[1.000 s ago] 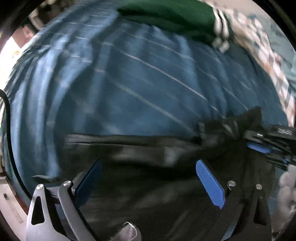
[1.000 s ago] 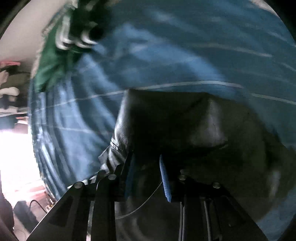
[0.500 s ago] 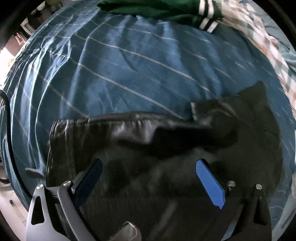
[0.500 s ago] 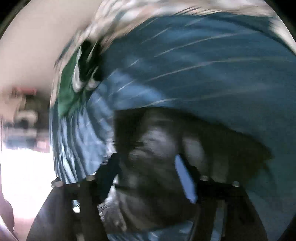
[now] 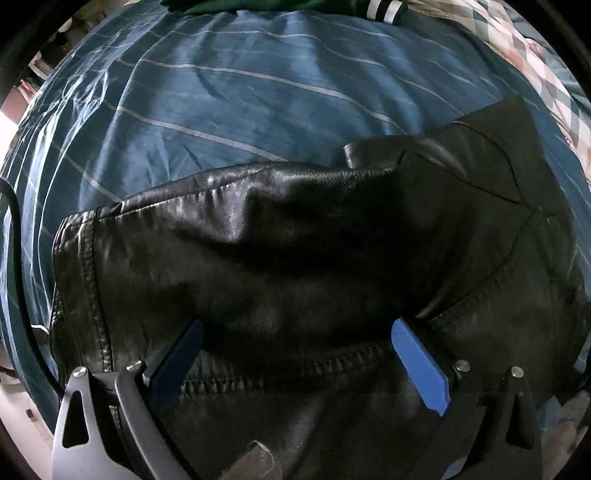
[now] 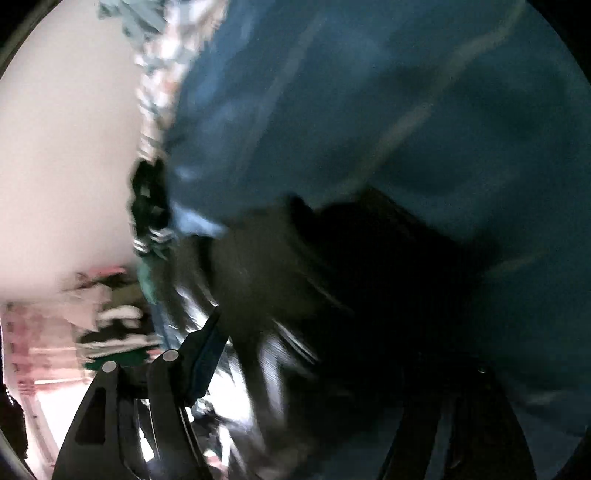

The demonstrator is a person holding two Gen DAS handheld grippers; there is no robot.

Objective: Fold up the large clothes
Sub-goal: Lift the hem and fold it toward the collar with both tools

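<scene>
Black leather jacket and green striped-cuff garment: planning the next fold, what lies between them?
Only bare blue striped bedsheet separates the black leather jacket from the green striped-cuff garment, seen in the left wrist view.

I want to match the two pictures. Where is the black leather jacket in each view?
Left wrist: the black leather jacket fills the lower half.
Right wrist: it is the blurred dark mass at lower centre.
Shared landmark: the green garment with white stripes, top edge on the left wrist, centre-left on the right wrist.

Black leather jacket (image 5: pixel 295 258) on striped blue bedsheet (image 5: pixel 221 103), under spread claw (image 5: pixel 295 332)
</scene>
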